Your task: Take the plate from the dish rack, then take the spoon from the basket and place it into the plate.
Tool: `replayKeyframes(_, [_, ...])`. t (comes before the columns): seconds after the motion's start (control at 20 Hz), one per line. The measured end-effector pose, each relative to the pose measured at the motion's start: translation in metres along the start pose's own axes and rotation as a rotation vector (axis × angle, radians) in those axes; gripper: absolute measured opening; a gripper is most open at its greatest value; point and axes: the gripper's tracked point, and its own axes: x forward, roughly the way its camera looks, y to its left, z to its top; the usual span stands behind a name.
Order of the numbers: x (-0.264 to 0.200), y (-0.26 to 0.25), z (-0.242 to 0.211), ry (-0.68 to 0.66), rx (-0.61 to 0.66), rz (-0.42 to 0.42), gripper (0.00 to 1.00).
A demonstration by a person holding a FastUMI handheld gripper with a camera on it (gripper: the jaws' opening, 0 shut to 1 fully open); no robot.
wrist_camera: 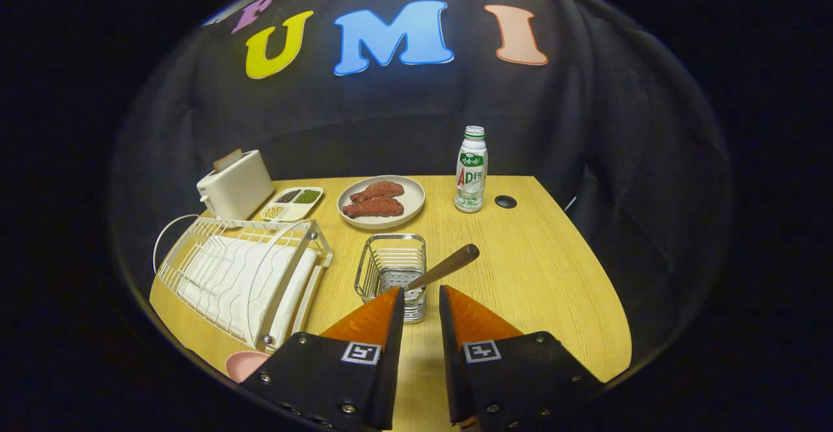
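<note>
The fingers (422, 295) are hovering slightly spread, gripping nothing, just near of the basket (392, 274). The spoon (444, 267) is leaning inside it, handle sticking out rightward: probably light, stiff, slippery; pinching mid-handle looks best.

The wooden worktop (533, 269) holds a white dish rack (244, 276) and a pink plate (244, 364) near it. A wire basket (390, 269) with a spoon (449, 264) stands in the middle. Farther back sit a toaster (235, 185), a small tray of beans (293, 203), a plate with meat (381, 203) and a bottle (471, 169).
</note>
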Motion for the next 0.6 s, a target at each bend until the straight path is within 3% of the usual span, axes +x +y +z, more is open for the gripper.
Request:
replayKeyframes(0.35, [0.029,-0.006,0.009,-0.198,-0.009,-0.050,0.32])
replayKeyframes(0.6, [0.049,-0.017,0.017,-0.222,0.065,-0.058,0.32])
